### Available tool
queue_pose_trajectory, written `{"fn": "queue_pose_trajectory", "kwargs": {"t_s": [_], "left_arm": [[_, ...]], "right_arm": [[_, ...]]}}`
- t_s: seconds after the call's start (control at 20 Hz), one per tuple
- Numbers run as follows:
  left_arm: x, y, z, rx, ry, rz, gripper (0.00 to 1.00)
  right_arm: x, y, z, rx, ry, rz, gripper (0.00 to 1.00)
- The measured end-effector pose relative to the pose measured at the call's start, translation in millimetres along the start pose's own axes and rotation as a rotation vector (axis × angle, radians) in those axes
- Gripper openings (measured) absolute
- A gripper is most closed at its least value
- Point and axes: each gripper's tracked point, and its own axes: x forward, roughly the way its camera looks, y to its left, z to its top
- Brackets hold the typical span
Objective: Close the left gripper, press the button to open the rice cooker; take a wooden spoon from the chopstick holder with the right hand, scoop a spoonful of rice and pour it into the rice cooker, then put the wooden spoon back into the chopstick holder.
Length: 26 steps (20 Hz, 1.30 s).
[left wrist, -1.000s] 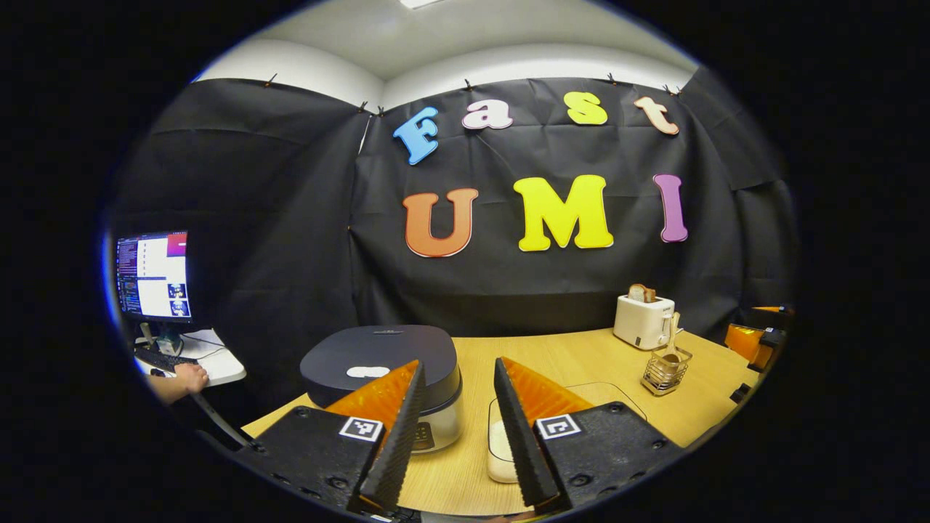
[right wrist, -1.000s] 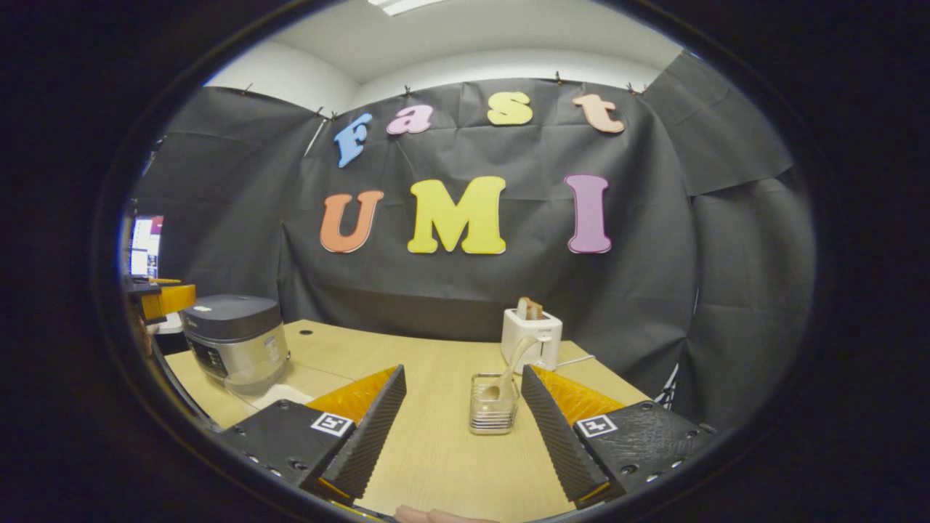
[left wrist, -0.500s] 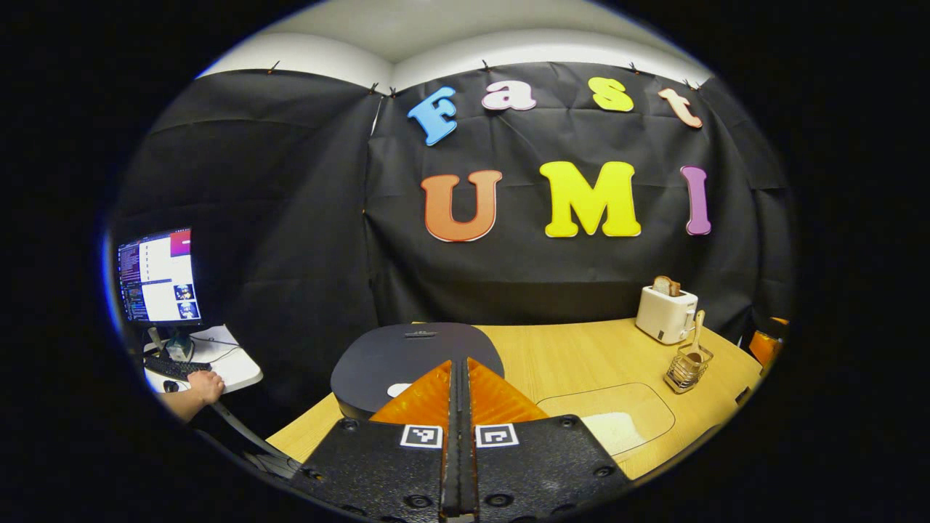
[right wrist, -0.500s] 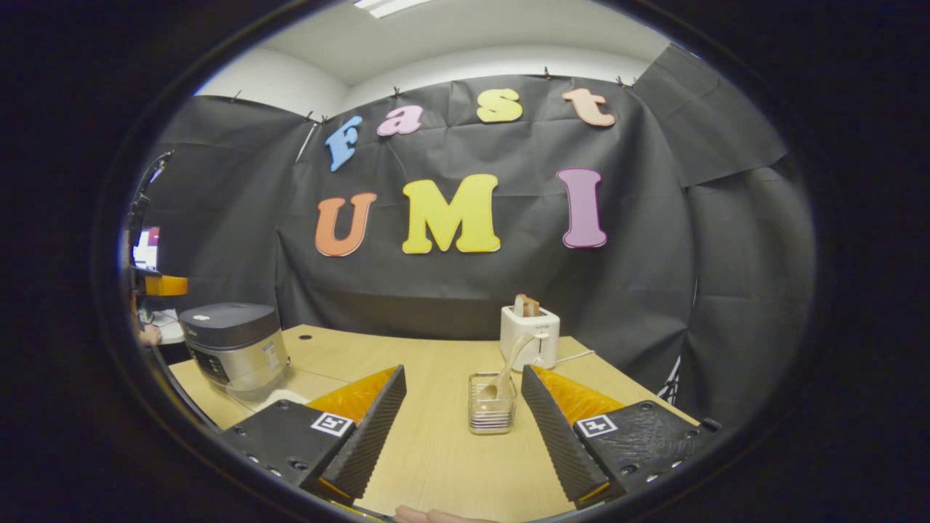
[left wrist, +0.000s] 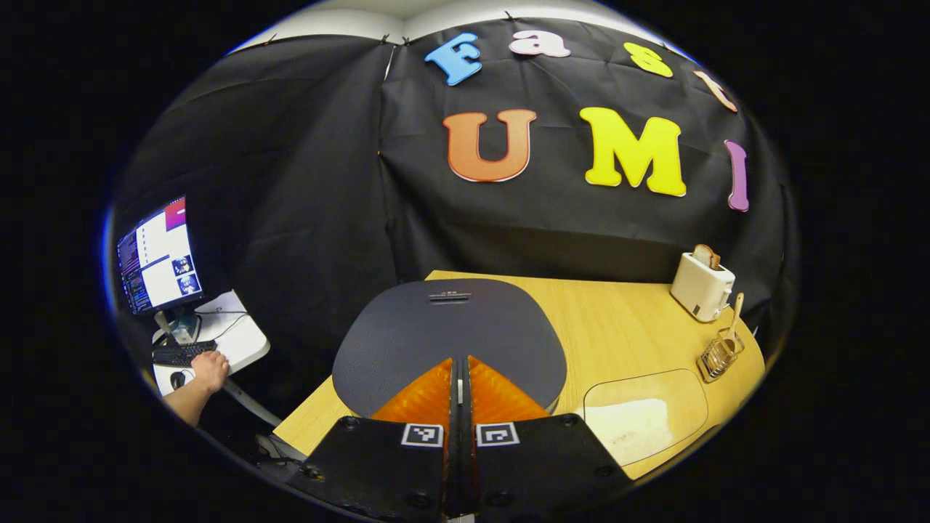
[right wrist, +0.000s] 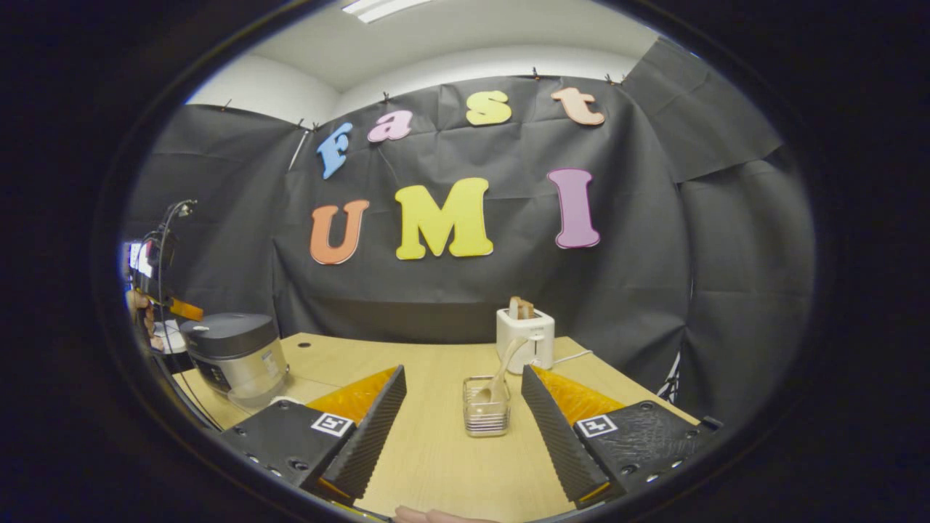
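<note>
Left gripper view — left gripper (left wrist: 459, 363) closed tight over rice cooker (left wrist: 449, 341) lid's near edge; right gripper (right wrist: 462, 407) wide.

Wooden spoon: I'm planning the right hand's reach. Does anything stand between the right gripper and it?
Nothing visible does. The wooden spoon stands in the chopstick holder just ahead of the open right gripper, bare table between.

The rice cooker (left wrist: 449, 341), dark lid shut, sits at the table's nine o'clock side. The wooden spoon (right wrist: 501, 370) leans upright in the chopstick holder (right wrist: 486, 414), toward three o'clock.
</note>
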Motion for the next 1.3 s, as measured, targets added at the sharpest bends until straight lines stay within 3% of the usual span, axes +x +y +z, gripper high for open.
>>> {"fn": "queue_pose_trajectory", "kwargs": {"t_s": [0.2,0.45,0.55,0.7,0.8,0.9,1.1,1.3], "left_arm": [[4.4,2.4,-10.1,-0.027,0.038,-0.003,0.03],[3.5,2.5,-13.5,0.04,0.048,-0.004,0.03],[2.1,3.6,-14.7,0.082,0.046,0.009,0.03],[1.7,8.0,-16.7,0.06,0.032,0.049,0.03],[2.6,6.2,-16.2,0.063,0.026,0.066,0.03],[2.5,6.9,-15.7,0.048,0.022,0.054,0.03],[-2.0,2.4,-14.4,-0.078,0.026,-0.007,0.03],[-1.6,2.3,-16.2,-0.018,0.027,-0.028,0.03]], "right_arm": [[-0.9,-7.2,3.2,0.018,-0.003,-0.008,0.95],[-2.4,-10.5,4.6,0.044,0.0,-0.009,0.95],[-2.7,-11.2,6.0,0.049,-0.004,-0.012,0.95],[-3.2,-6.4,2.8,0.056,0.005,0.0,0.92],[-4.5,-2.4,1.4,0.053,0.012,0.014,0.96],[-5.6,-3.1,3.8,0.045,0.006,0.014,0.92],[-3.5,-9.1,5.5,0.047,-0.001,0.003,0.92],[2.3,-10.7,-2.3,0.065,0.024,-0.004,0.92]]}}
